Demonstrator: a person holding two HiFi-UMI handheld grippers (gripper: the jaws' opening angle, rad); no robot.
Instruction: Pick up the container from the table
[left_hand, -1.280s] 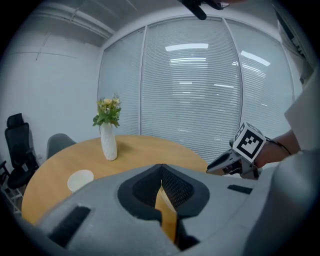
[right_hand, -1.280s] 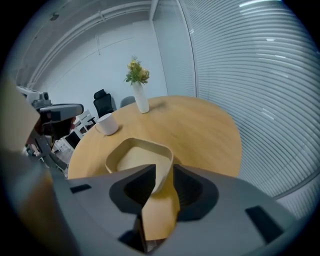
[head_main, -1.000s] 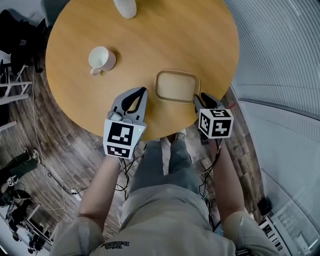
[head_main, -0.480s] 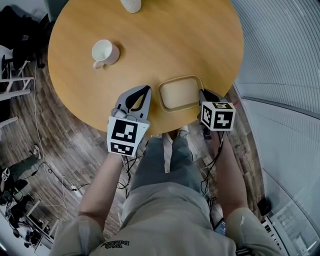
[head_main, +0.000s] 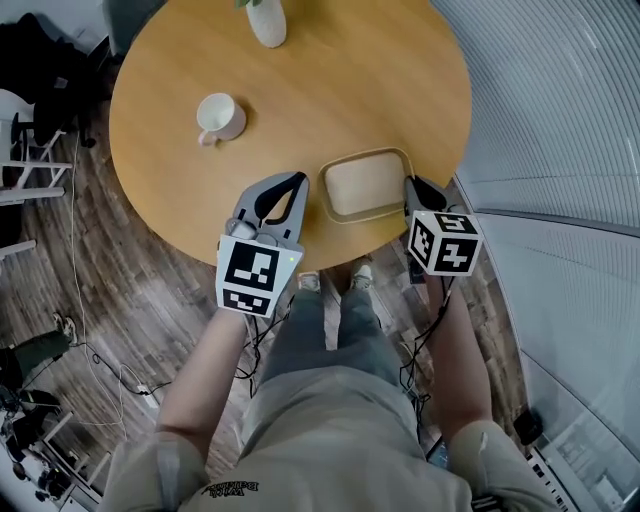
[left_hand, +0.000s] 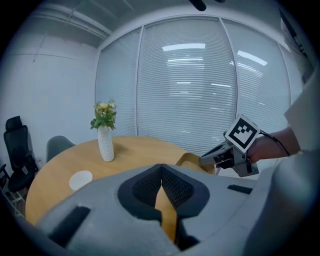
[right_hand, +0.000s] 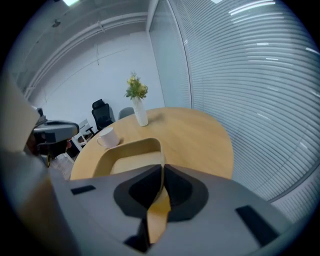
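A shallow tan container lies near the front edge of the round wooden table. My right gripper is at its right end, shut on the rim. In the right gripper view the rim of the container runs straight in between the closed jaws of the right gripper. Whether the container is off the wood, I cannot tell. My left gripper rests just left of the container, shut with nothing in it. From the left gripper view, the left gripper looks past the container at the other gripper.
A white cup stands left of centre and a white vase with flowers at the far edge. A glass wall with blinds curves close on the right. Chairs and cables clutter the wooden floor at the left.
The container has slid a little nearer the table's front edge with the right gripper at its rim. The left gripper keeps its place beside it.
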